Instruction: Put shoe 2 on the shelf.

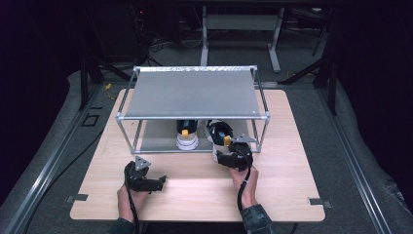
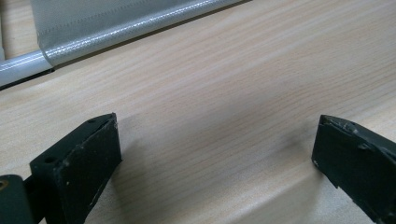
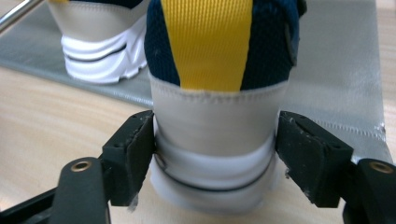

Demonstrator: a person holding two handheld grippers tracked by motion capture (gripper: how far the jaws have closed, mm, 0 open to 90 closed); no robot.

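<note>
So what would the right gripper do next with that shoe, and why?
Probably draw straight back. The right gripper has its jaws around the heel of the shoe, the right pad apart from it; the shoe already stands beside the other shoe at the rack.

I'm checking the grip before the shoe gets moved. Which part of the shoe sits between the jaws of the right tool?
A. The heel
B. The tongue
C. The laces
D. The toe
A: in the right gripper view the right tool has a jaw on each side of the shoe at its heel, below the yellow strip.
</note>
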